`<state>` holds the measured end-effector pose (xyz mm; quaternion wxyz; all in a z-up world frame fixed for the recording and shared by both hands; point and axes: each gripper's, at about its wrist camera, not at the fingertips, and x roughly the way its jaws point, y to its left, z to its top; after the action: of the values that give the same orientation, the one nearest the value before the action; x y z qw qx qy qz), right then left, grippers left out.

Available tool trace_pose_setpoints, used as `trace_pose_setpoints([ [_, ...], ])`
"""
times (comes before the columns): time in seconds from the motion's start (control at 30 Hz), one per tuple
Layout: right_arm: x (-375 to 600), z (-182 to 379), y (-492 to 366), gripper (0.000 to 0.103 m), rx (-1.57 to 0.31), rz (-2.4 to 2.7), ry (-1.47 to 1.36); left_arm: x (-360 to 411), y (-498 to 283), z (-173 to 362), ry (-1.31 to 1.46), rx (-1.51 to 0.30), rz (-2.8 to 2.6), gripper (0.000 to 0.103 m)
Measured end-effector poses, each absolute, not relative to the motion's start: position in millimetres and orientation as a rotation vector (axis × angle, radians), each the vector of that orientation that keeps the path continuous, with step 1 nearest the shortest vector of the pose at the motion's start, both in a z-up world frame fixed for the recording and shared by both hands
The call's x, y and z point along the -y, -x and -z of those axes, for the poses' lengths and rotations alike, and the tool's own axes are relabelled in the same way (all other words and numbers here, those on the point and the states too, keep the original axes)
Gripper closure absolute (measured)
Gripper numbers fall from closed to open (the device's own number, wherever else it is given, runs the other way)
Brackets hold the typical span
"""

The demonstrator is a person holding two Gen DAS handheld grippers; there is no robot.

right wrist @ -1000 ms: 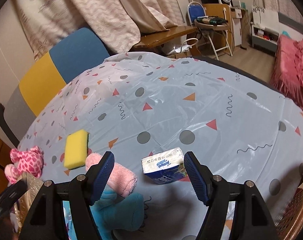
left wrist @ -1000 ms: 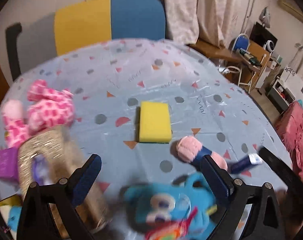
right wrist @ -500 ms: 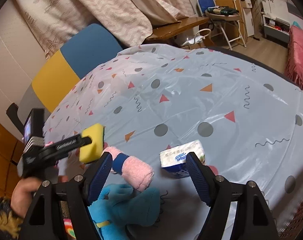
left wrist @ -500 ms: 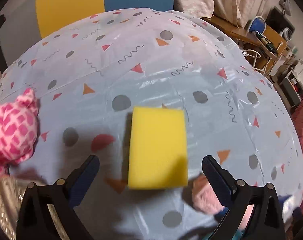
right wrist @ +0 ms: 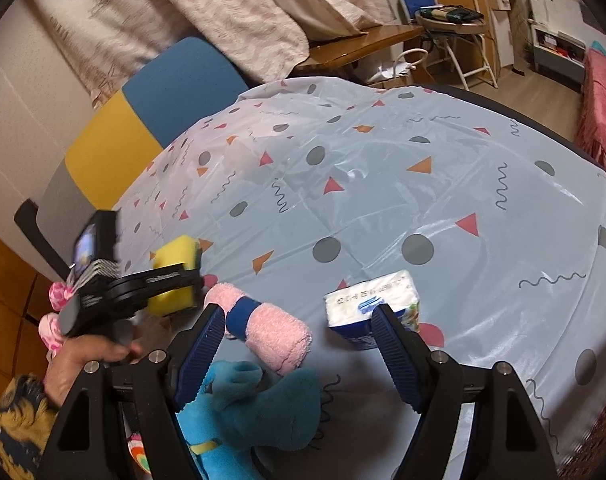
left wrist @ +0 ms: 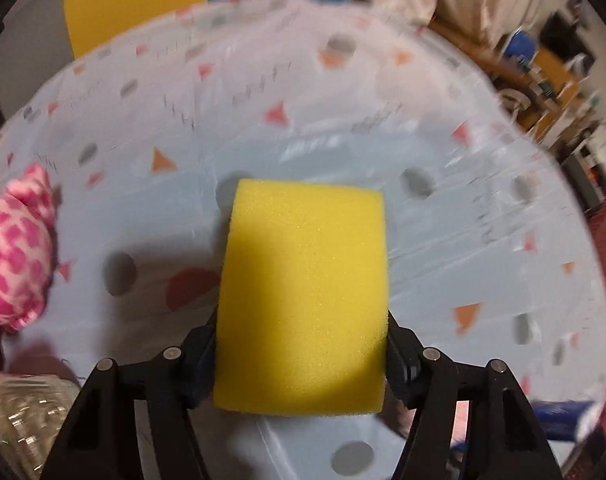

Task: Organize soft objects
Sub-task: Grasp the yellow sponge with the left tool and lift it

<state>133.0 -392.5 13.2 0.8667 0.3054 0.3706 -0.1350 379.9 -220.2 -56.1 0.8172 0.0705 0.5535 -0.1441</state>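
My left gripper [left wrist: 301, 344] is shut on the yellow sponge [left wrist: 305, 292], its jaws pressing the sponge's two sides. The right wrist view shows that gripper [right wrist: 183, 276] holding the sponge [right wrist: 174, 280] just above the blue patterned tablecloth [right wrist: 383, 184]. My right gripper [right wrist: 299, 332] is open and empty, hovering over a rolled pink towel [right wrist: 263, 326] with a blue band. A white tissue pack [right wrist: 373, 300] lies by its right finger. A blue plush toy [right wrist: 259, 404] lies under it. A pink spotted plush [left wrist: 11, 256] sits at the table's left.
A glittery gold container [left wrist: 19, 420] shows at the lower left of the left wrist view. A yellow and blue chair back [right wrist: 151, 120] stands behind the table. A folding chair [right wrist: 447, 28] and a pink bed [right wrist: 603, 104] lie beyond the table's right side.
My left gripper moved forward over the sponge, closed on it and lifted it slightly. My right gripper stayed open and drifted a little closer to the towel and tissue pack.
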Motion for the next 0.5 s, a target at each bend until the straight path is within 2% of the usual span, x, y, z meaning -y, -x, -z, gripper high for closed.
trace_pose_setpoints([
  [0.27,422,-6,-117,0.026,-0.726,0.353,-0.800,191,-329,-25,-0.073,-0.984,0.426,0.035],
  [0.5,444,5,-103,0.026,-0.703,0.435,-0.930,144,-243,-77,-0.022,-0.861,0.519,0.035],
])
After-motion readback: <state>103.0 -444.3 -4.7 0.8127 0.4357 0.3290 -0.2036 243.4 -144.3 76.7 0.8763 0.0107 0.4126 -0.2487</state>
